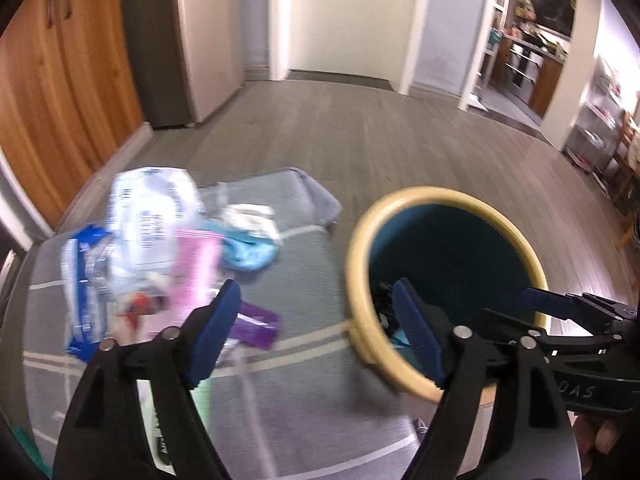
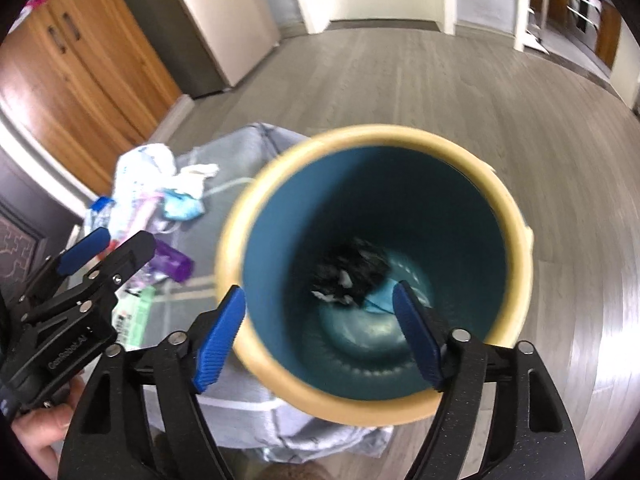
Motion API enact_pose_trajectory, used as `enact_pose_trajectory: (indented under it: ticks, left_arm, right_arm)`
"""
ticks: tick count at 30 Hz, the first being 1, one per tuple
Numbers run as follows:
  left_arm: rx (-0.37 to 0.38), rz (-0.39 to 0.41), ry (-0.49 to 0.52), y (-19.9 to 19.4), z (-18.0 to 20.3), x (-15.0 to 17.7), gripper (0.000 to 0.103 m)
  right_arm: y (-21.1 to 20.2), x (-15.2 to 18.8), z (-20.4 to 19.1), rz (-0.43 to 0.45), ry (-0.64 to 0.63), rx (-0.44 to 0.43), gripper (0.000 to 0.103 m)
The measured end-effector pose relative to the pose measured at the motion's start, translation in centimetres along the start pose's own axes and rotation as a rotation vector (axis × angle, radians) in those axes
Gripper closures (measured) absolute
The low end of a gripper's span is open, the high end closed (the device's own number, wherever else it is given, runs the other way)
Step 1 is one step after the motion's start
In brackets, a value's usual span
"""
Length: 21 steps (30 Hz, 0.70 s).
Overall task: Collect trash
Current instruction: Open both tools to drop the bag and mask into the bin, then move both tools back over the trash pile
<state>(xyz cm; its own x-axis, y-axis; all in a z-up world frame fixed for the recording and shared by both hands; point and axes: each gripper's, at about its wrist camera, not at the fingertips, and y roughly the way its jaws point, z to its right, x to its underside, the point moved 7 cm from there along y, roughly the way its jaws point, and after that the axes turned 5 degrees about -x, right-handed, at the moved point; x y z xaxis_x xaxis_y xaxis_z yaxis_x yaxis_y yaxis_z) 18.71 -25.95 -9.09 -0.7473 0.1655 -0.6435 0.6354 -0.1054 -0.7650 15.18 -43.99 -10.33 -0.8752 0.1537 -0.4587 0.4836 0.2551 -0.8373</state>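
Observation:
A teal bin with a cream rim stands at the right edge of a grey checked cloth. Black trash and a blue scrap lie at its bottom. On the cloth lies a trash pile: a clear plastic bag, a blue wrapper, a pink packet, a blue crumpled piece, a white tissue, a purple wrapper. My left gripper is open and empty beside the bin. My right gripper is open and empty over the bin's mouth.
Grey wood floor stretches ahead. Wooden cabinet doors stand at the left, with a tall grey appliance next to them. A doorway to a kitchen is at the far right. A green packet lies on the cloth's near side.

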Motion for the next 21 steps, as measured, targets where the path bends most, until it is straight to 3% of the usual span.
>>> enact_pose_trajectory:
  ticks: [9,21]
  left_arm:
    - [-0.084,0.014,-0.071,-2.0,-6.9,0.3,0.023]
    - [-0.152,0.028,-0.118,-4.1,-13.5,1.8,0.019]
  right_arm:
    - [0.4,-0.5,-5.9,0.000,-0.105,-0.055,0.016]
    - [1.7,0.4,-12.5,-0.025,-0.205,-0.089,0.011]
